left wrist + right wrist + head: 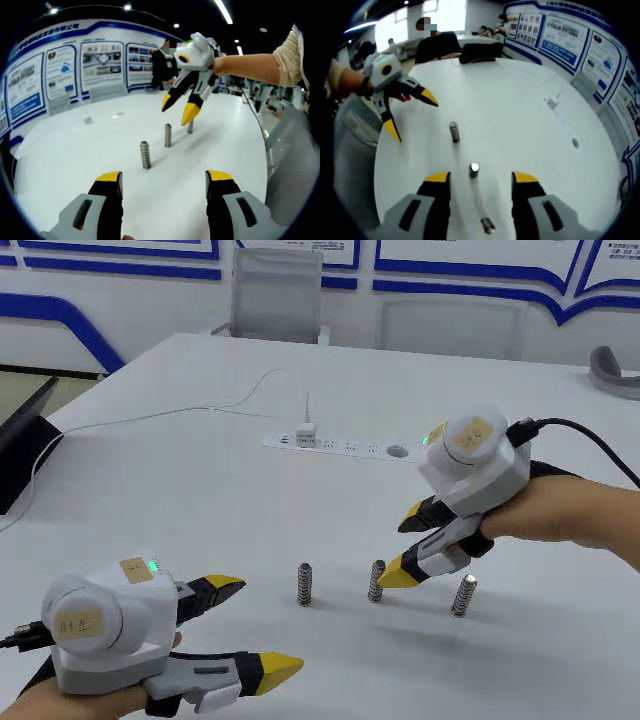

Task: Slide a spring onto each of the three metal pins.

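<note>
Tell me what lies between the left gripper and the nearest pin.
Only bare table lies between the left gripper and the nearest pin, clearest in the left gripper view.

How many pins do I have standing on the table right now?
3, in a row on the table: left pin, middle pin beside the lower tip of the right gripper, right pin tilted slightly. None seems hidden.

Right tool (481, 178), jaws spread, near three pins (474, 170)
</note>
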{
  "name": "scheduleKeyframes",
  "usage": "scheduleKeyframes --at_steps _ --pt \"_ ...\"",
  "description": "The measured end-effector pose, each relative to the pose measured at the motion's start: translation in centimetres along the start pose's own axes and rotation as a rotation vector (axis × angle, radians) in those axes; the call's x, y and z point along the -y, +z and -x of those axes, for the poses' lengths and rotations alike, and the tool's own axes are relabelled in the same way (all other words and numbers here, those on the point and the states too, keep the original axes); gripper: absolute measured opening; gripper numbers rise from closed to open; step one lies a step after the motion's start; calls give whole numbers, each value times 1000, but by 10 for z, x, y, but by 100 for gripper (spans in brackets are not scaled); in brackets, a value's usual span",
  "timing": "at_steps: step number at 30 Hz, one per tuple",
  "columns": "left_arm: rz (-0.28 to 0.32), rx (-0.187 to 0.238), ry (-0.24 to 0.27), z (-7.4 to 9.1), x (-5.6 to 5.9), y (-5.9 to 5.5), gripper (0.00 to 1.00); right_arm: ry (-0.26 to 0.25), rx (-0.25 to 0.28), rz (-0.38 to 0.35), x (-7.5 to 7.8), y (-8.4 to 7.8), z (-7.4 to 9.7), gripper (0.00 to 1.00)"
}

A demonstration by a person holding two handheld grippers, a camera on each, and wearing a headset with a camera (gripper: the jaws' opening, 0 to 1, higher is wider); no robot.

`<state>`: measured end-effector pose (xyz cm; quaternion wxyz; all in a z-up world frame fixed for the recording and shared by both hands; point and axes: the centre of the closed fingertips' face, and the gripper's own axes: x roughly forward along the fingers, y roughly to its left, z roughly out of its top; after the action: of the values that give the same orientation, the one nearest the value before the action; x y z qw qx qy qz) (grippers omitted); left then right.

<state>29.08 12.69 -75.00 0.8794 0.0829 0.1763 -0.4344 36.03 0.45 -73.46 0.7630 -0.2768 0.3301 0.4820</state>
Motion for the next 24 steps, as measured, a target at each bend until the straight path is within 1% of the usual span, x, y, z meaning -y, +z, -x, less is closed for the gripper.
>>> scheduleKeyframes --at_steps 3,10,12,19,24 --pt "1 -1 0 0 -1 0 69 -25 36 -33 2 -5 8 51" --pt "-1 -1 1 -1 -3 1 69 -84 95 -99 9 -19 26 54" --pt "-2 -2 0 -2 -4 1 69 -102 119 -123 11 -23 32 54" --pt "-4 -4 2 -1 -5 1 71 -134 159 -166 3 -39 45 57" --pt "-5 -5 -1 -2 -3 1 71 -157 179 -206 -1 -56 50 58"
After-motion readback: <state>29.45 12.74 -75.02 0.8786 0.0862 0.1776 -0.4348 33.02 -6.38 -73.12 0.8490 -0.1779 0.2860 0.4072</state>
